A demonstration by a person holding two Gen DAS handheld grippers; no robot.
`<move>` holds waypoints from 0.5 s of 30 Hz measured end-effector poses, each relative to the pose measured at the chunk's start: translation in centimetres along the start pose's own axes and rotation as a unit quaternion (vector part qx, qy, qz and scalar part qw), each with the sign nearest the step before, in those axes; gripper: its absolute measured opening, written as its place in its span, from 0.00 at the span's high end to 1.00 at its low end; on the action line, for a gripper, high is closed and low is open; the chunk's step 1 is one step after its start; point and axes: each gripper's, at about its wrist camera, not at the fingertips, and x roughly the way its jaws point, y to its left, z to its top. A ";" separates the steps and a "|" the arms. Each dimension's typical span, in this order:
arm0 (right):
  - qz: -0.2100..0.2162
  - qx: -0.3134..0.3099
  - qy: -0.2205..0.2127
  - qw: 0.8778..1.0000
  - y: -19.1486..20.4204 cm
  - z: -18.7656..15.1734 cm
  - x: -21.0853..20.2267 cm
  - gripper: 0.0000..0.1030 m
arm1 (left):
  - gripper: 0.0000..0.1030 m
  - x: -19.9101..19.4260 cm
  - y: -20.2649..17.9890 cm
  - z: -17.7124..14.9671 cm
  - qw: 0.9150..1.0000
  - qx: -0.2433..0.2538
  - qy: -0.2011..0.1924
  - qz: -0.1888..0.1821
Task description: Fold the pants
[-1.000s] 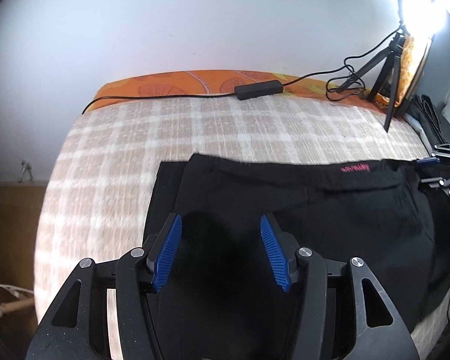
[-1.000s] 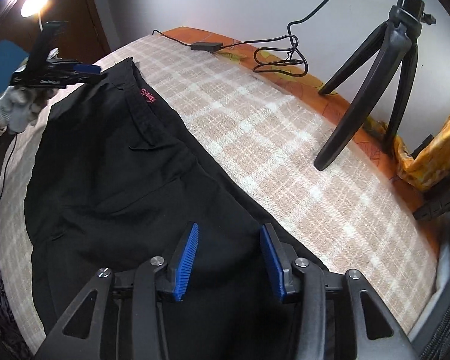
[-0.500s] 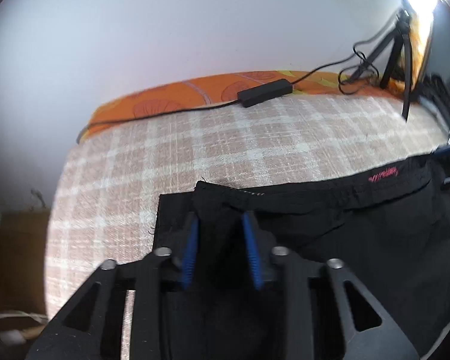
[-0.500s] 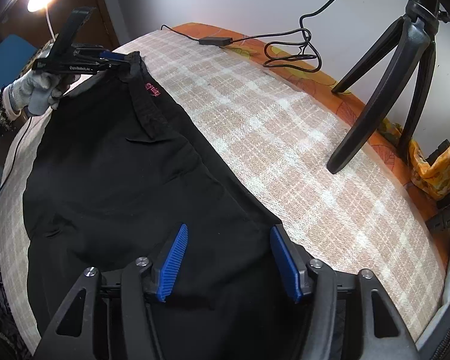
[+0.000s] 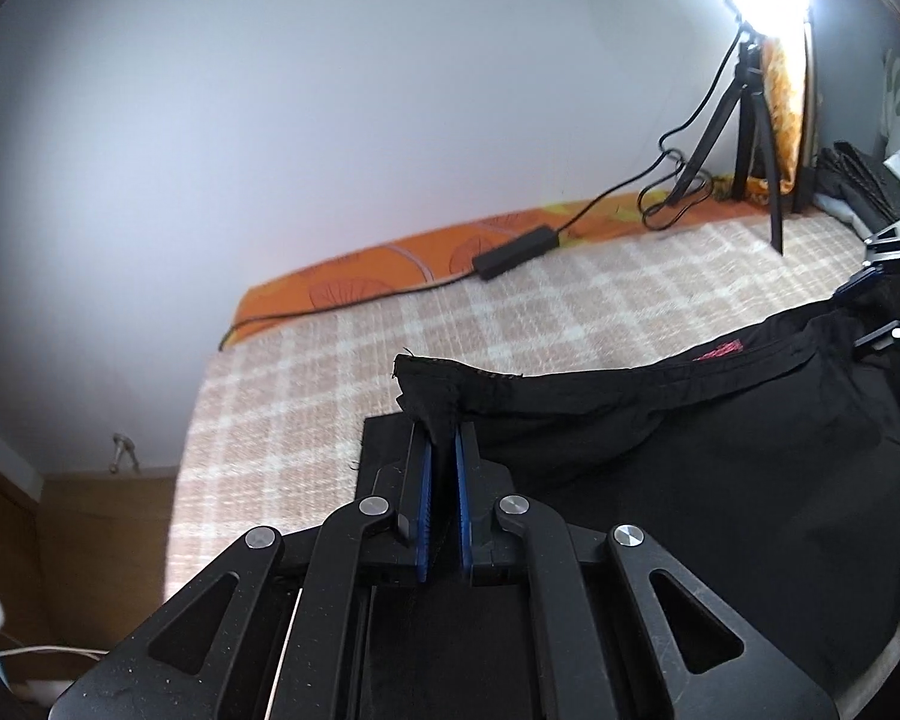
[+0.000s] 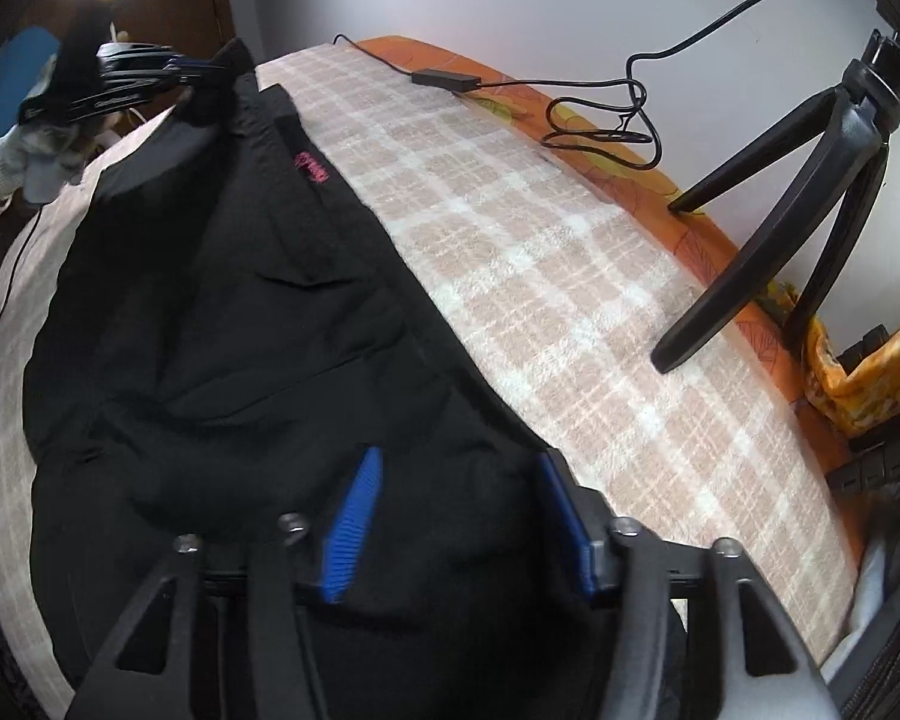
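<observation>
Pants (image 6: 222,324), black, stretched lengthwise along plaid bed cover (image 6: 546,276), waistband corner lifted and pinched in clenched left gripper (image 5: 441,462) at far end. Right gripper (image 6: 456,516) spread wide directly over opposite end, nearer for that grab

A home bedroom — plaid-blanketed bed (image 6: 570,312); orange floral sheet (image 5: 390,276)

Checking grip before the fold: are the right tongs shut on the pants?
No, the right tongs stand open over the black pants.
</observation>
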 end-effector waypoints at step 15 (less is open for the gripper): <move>-0.084 -0.042 -0.018 0.995 2.7 3.1 -1.1 1.00 | 0.95 2.0 2.3 -0.3 0.998 -0.046 0.038 0.000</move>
